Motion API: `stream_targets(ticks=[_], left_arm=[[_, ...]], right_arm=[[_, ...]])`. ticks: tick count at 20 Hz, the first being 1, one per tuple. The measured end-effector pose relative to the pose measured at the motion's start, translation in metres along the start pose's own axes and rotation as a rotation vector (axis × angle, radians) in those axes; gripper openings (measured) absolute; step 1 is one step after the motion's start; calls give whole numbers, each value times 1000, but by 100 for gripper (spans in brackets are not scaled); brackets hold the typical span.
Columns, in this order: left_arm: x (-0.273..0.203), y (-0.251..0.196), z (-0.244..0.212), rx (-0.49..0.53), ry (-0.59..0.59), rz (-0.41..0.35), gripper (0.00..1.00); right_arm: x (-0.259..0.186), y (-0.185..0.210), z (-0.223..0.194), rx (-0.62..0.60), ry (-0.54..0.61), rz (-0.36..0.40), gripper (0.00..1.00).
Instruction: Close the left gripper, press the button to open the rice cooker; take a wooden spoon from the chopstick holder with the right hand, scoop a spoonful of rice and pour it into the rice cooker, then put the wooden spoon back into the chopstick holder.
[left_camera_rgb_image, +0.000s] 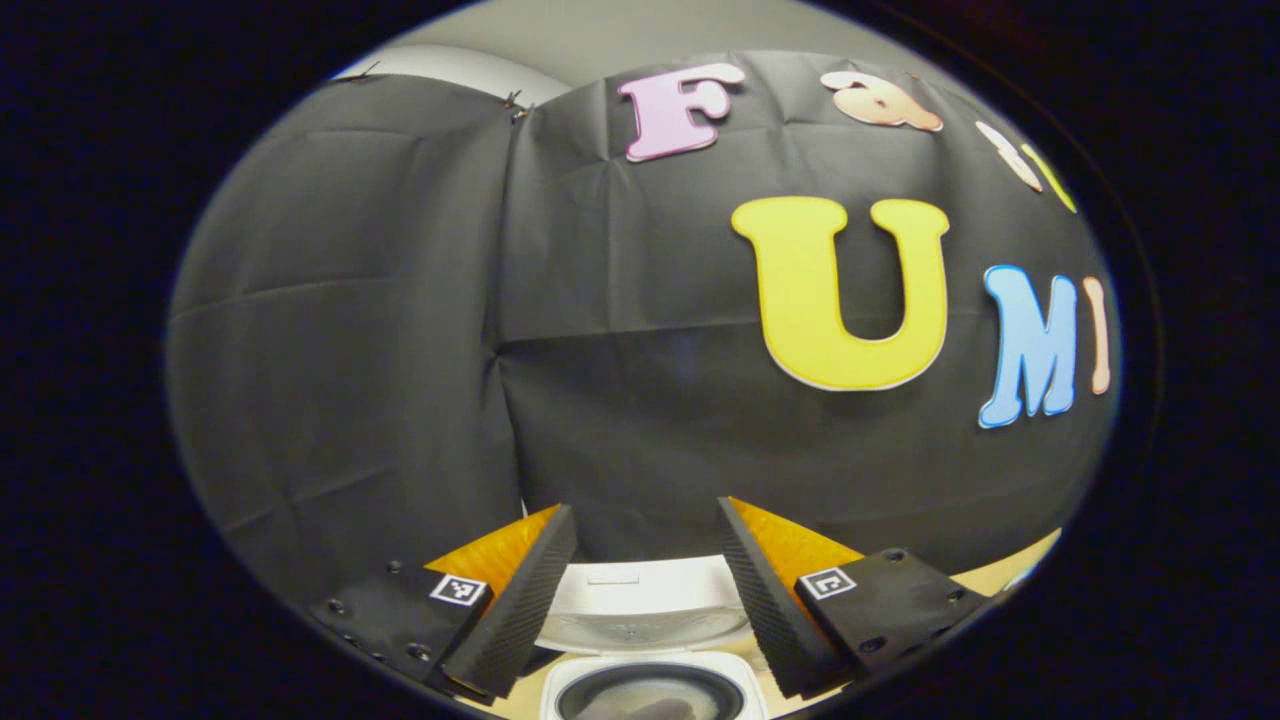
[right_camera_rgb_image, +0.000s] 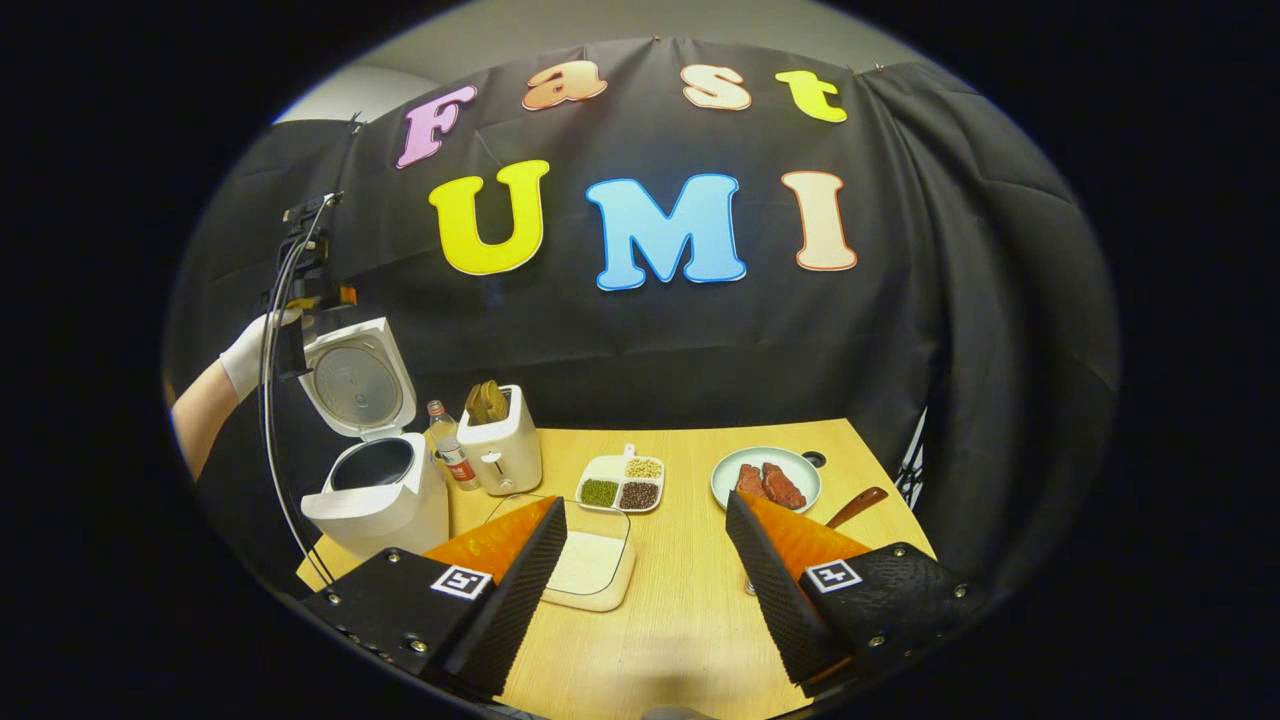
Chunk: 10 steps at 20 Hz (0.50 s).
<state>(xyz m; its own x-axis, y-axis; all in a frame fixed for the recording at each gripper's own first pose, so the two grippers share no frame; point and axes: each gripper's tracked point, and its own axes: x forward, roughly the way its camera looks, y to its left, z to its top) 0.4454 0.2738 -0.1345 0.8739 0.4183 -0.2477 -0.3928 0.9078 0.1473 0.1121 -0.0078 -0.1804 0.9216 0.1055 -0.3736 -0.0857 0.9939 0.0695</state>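
Note:
The white rice cooker (right_camera_rgb_image: 378, 495) stands at the table's left end with its lid (right_camera_rgb_image: 357, 385) swung up and its dark inner pot (right_camera_rgb_image: 372, 463) showing. In the left gripper view the same lid (left_camera_rgb_image: 640, 605) and pot (left_camera_rgb_image: 650, 692) lie just below and between the fingers of my left gripper (left_camera_rgb_image: 645, 570), which is open and holds nothing. A gloved hand holds that left gripper (right_camera_rgb_image: 305, 295) above the cooker's lid. My right gripper (right_camera_rgb_image: 645, 560) hovers open over the table's front. A brown wooden spoon handle (right_camera_rgb_image: 856, 506) sticks out behind its right finger; the holder is hidden.
A shallow box with white contents (right_camera_rgb_image: 590, 562) sits just ahead of the right gripper. Behind it are a white toaster (right_camera_rgb_image: 502, 447), a small bottle (right_camera_rgb_image: 450, 448), a divided dish of grains (right_camera_rgb_image: 621, 484) and a plate of meat (right_camera_rgb_image: 765, 478) on the wooden table (right_camera_rgb_image: 690, 600).

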Motion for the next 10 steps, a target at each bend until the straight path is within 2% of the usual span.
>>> stream_targets(ticks=[4,7,8,10], left_arm=[[28,3,-23,25,53,28,95],[34,1,-23,32,52,24,95],[34,0,-23,18,51,15,97],[34,1,-27,-14,67,-3,95]], right_arm=[[3,-3,-6,-4,18,-6,98],[5,-1,-12,5,38,-2,98],[6,0,-13,13,45,2,98],[6,4,-15,26,52,14,98]])
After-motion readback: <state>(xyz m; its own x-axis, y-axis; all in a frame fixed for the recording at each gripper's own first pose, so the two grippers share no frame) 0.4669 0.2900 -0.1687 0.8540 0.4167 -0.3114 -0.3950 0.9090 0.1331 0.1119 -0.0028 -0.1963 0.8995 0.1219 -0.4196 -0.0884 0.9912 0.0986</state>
